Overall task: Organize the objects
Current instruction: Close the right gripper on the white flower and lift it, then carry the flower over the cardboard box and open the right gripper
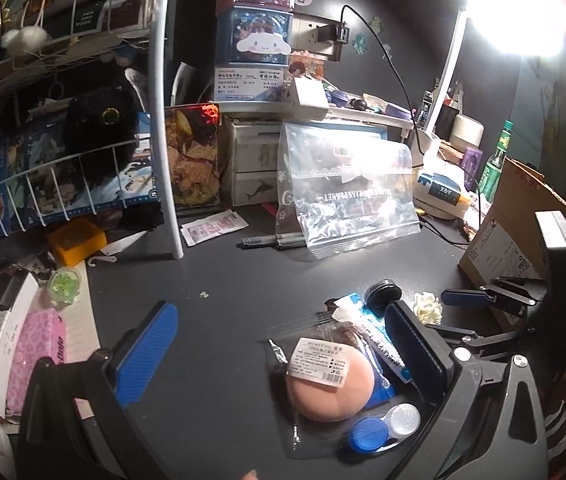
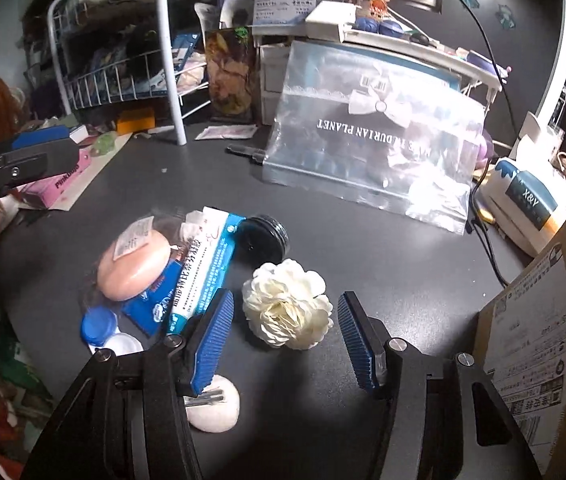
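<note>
A clear zip bag (image 1: pixel 347 188) (image 2: pixel 379 136) leans against white drawers at the back of the dark desk. Loose items lie in front: a pink makeup puff in a clear packet (image 1: pixel 329 380) (image 2: pixel 133 266), a blue-white tube (image 1: pixel 379 344) (image 2: pixel 203 276), a blue-and-white lens case (image 1: pixel 383 428) (image 2: pixel 101 330), a black round jar (image 1: pixel 383 294) (image 2: pixel 261 238), a white fabric flower (image 1: pixel 429 308) (image 2: pixel 289 308). My left gripper (image 1: pixel 275 354) is open beside the puff. My right gripper (image 2: pixel 285 340) is open around the flower, not touching; it also shows in the left wrist view (image 1: pixel 467 298).
A white wire rack (image 1: pixel 63 184) stands at the left. A cardboard box (image 1: pixel 523 240) (image 2: pixel 535 340) is at the right. A pen (image 1: pixel 271 242) lies by the bag. A pink tissue pack (image 1: pixel 31 364) and a white pebble-like object (image 2: pixel 215 408) lie near.
</note>
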### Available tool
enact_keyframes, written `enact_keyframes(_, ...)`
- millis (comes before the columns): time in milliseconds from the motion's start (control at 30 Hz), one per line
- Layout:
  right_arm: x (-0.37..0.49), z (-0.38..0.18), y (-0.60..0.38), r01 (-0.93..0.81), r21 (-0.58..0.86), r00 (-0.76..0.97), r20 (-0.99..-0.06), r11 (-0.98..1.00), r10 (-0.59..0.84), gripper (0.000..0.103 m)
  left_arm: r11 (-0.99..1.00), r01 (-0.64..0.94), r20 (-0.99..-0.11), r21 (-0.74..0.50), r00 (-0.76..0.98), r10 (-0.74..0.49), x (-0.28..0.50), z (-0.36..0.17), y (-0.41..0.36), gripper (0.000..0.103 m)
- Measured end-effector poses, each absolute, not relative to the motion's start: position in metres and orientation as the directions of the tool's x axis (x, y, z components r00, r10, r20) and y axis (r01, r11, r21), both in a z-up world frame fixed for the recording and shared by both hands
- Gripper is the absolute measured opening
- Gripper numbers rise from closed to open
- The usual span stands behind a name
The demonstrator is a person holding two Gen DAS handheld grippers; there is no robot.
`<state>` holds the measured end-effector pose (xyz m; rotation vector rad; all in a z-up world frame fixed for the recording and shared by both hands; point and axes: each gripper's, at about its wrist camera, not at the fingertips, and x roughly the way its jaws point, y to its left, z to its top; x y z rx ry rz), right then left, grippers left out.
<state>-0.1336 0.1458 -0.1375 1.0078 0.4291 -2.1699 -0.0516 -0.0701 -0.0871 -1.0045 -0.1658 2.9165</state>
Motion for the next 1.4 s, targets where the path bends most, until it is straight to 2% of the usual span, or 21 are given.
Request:
enact_keyframes(200, -0.141, -0.146, 0.141, 0.722, 0.013, -0.418, -0.788, -0.692, -0.452, 0.05, -0.984, -0.061, -0.63, -0.168, -0.761, 0.155, -0.06, -0.09, -0.066, 0.103)
enact_keyframes(233, -0.142, -0.148, 0.141, 0.724, 0.014, -0.414, -0.791, -0.69, -0.451, 0.048, -0.982, -0.071, -0.634, -0.174, -0.755, 0.167, -0.061, -0.09, -0.065, 0.103)
enact_keyframes(267, -0.143, -0.149, 0.141, 0.727, 0.018, -0.408, -0.793, -0.687, -0.452, 0.039, -0.978, -0.088, -0.637, -0.189, -0.747, 0.19, -0.061, -0.09, -0.064, 0.103)
enact_keyframes(333, -0.143, -0.149, 0.142, 0.731, 0.022, -0.404, -0.792, -0.682, -0.458, 0.035, -0.964, -0.128, -0.641, -0.233, -0.725, 0.252, -0.062, -0.09, -0.061, 0.103)
enact_keyframes(400, -0.142, -0.148, 0.142, 0.736, 0.01, -0.409, -0.79, -0.677, -0.456, 0.026, -0.944, -0.183, -0.647, -0.273, -0.692, 0.321, -0.063, -0.088, -0.056, 0.102)
enact_keyframes(600, -0.131, -0.127, 0.142, 0.78, 0.023, -0.394, -0.76, -0.626, -0.518, 0.023, -0.917, -0.316, -0.682, -0.245, -0.615, 0.395, -0.066, -0.071, -0.029, 0.102)
enact_keyframes(667, -0.125, -0.114, 0.142, 0.8, 0.035, -0.385, -0.736, -0.599, -0.557, 0.023, -0.898, -0.349, -0.694, -0.267, -0.577, 0.43, -0.069, -0.064, -0.023, 0.088)
enact_keyframes(833, -0.102, -0.072, 0.145, 0.862, 0.062, -0.34, -0.664, -0.502, -0.666, 0.023, -0.842, -0.42, -0.688, -0.339, -0.499, 0.527, -0.075, -0.041, -0.01, 0.068)
enact_keyframes(900, -0.093, -0.055, 0.146, 0.882, 0.044, -0.336, -0.639, -0.469, -0.692, 0.023, -0.815, -0.45, -0.676, -0.366, -0.473, 0.565, -0.076, -0.027, -0.003, 0.059)
enact_keyframes(967, -0.085, -0.04, 0.15, 0.891, 0.007, -0.353, -0.619, -0.455, -0.702, 0.023, -0.797, -0.472, -0.676, -0.376, -0.448, 0.584, -0.079, -0.014, 0.005, 0.047)
enact_keyframes(1233, -0.085, 0.0, 0.182, 0.87, -0.081, -0.442, -0.567, -0.487, -0.695, 0.023, -0.77, -0.535, -0.71, -0.348, -0.386, 0.589, -0.105, 0.026, 0.056, 0.027)
enact_keyframes(1400, -0.105, 0.016, 0.224, 0.828, -0.05, -0.487, -0.558, -0.558, -0.672, 0.023, -0.742, -0.583, -0.722, -0.331, -0.35, 0.597, -0.132, 0.043, 0.1, 0.026)
